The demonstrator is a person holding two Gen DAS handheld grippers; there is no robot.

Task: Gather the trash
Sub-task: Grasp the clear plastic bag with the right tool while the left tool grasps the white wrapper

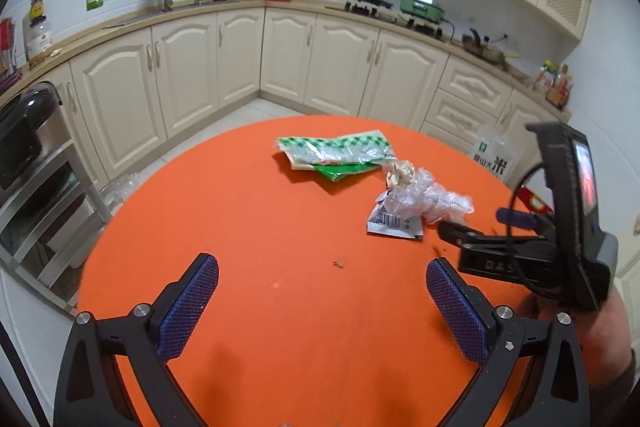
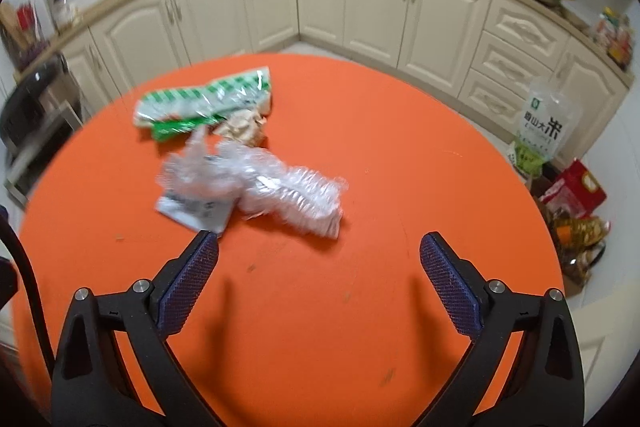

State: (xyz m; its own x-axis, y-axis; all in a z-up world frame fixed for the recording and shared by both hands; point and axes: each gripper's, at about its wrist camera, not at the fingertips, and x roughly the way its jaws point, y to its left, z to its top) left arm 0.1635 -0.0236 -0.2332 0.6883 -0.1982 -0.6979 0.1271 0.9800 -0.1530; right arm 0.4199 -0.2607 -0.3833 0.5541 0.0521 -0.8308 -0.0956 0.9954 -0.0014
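Note:
Trash lies on a round orange table [image 1: 240, 227]: a green-and-white plastic wrapper [image 1: 334, 155], a crumpled paper wad [image 1: 400, 173], a crumpled clear plastic bag [image 1: 432, 201] and a white label with a barcode [image 1: 394, 223]. In the right wrist view the wrapper [image 2: 204, 101], paper wad [image 2: 242, 125], clear bag [image 2: 280, 189] and label [image 2: 192, 211] lie just ahead. My left gripper [image 1: 322, 277] is open and empty, short of the trash. My right gripper [image 2: 318, 255] is open and empty; its left fingertip [image 2: 206, 247] is close to the label. It also shows in the left wrist view [image 1: 460, 227].
Cream kitchen cabinets [image 1: 280, 59] run around behind the table. A metal rack with a black appliance [image 1: 24, 139] stands at the left. A rice bag [image 2: 544, 127] and boxes and bottles [image 2: 576, 203] stand on the floor at the right. A crumb [image 1: 339, 263] lies on the table.

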